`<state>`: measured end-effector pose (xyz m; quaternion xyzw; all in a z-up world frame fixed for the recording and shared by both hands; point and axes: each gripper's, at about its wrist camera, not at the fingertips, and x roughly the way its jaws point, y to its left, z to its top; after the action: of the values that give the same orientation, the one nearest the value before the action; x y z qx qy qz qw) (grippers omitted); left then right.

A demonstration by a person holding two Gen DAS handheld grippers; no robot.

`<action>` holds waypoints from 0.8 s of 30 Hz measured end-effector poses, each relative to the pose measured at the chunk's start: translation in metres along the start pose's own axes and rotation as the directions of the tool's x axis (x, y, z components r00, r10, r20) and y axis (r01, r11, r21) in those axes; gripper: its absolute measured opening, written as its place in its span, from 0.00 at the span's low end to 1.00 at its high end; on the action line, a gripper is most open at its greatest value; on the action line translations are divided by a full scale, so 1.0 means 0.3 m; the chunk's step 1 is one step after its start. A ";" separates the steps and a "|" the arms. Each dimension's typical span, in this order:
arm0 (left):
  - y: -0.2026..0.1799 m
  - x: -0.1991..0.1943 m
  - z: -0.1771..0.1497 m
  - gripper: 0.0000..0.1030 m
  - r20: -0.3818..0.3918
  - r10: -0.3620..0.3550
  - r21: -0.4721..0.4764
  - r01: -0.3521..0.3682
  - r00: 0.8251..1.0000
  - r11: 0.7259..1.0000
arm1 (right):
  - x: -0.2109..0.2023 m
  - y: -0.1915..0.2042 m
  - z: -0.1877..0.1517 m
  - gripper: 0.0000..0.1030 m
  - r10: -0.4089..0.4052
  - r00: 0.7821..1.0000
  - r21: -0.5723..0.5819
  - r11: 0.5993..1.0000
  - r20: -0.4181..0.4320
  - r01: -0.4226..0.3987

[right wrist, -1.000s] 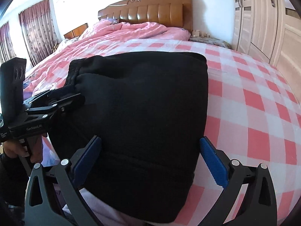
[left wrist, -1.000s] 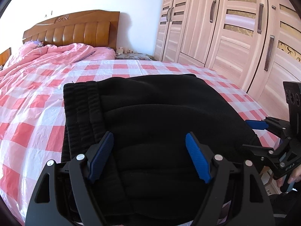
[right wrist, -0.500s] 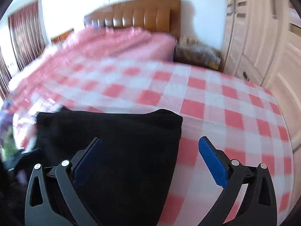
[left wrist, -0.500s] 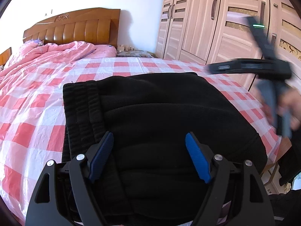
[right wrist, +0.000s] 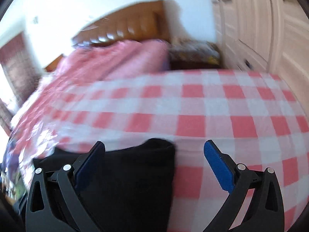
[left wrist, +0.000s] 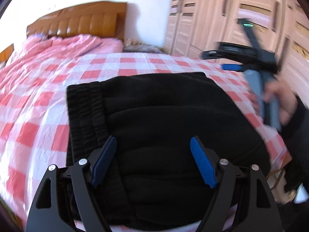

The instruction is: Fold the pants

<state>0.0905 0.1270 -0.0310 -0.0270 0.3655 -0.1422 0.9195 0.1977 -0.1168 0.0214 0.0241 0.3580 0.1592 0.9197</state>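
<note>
The black pants (left wrist: 154, 119) lie folded in a thick rectangle on the pink checked bed, with the ribbed waistband along their left side. My left gripper (left wrist: 153, 163) is open and empty, held just above their near edge. My right gripper (right wrist: 154, 166) is open and empty, raised over the far right corner of the pants (right wrist: 135, 183). It also shows in the left wrist view (left wrist: 241, 61), blurred, held up at the right above the bed.
The checked bedsheet (left wrist: 38, 104) spreads to the left and beyond the pants. A pink quilt (left wrist: 63, 46) is heaped by the wooden headboard (left wrist: 77, 23). A wardrobe (left wrist: 222, 19) stands along the right. A nightstand (right wrist: 193, 56) sits by the headboard.
My right gripper has lifted off the near right side of the pants and swung up and forward over their far corner. My left gripper has moved slightly.
</note>
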 end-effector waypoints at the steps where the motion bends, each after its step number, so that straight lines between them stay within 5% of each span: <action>1: -0.006 -0.019 0.027 0.84 -0.002 0.008 -0.022 -0.008 1.000 1.000 | -0.029 0.025 -0.014 0.96 -0.012 1.000 -0.062 0.998 0.011 0.012; 6: -0.049 -0.004 0.191 0.96 0.022 0.015 0.042 -0.016 1.000 0.999 | -0.020 0.036 -0.092 0.96 -0.044 0.996 -0.113 0.993 -0.073 0.036; 8: -0.025 0.111 0.259 0.97 -0.070 -0.041 0.016 0.042 0.997 0.999 | -0.014 0.032 -0.129 0.96 -0.036 0.995 -0.086 0.996 -0.095 0.028; 11: 0.036 0.263 0.316 0.93 -0.204 -0.036 -0.048 0.027 0.978 0.999 | -0.009 0.061 -0.212 0.96 -0.023 0.991 -0.114 0.993 -0.129 0.008; 13: 0.064 0.282 0.347 0.94 -0.212 -0.066 -0.077 0.051 0.975 0.996 | 0.012 0.079 -0.262 0.96 -0.059 0.989 -0.172 0.984 -0.138 0.035; 16: 0.069 0.319 0.342 0.98 -0.253 -0.056 -0.068 0.040 0.966 0.997 | 0.022 0.035 -0.271 0.96 0.011 0.989 -0.085 0.996 -0.147 -0.023; 21: 0.016 0.326 0.316 0.98 -0.255 0.050 0.026 -0.045 0.966 0.999 | -0.033 0.044 -0.262 0.96 -0.025 0.990 -0.075 0.997 -0.142 0.015; 24: -0.006 0.184 0.310 0.98 -0.166 0.073 0.007 -0.073 0.983 0.997 | -0.168 0.072 -0.278 0.96 0.031 0.996 -0.099 0.994 -0.079 -0.039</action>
<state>0.1915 0.1047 0.0005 -0.0014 0.4413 -0.1101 0.8906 0.1011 -0.1176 -0.0043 -0.0221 0.3843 0.1940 0.9023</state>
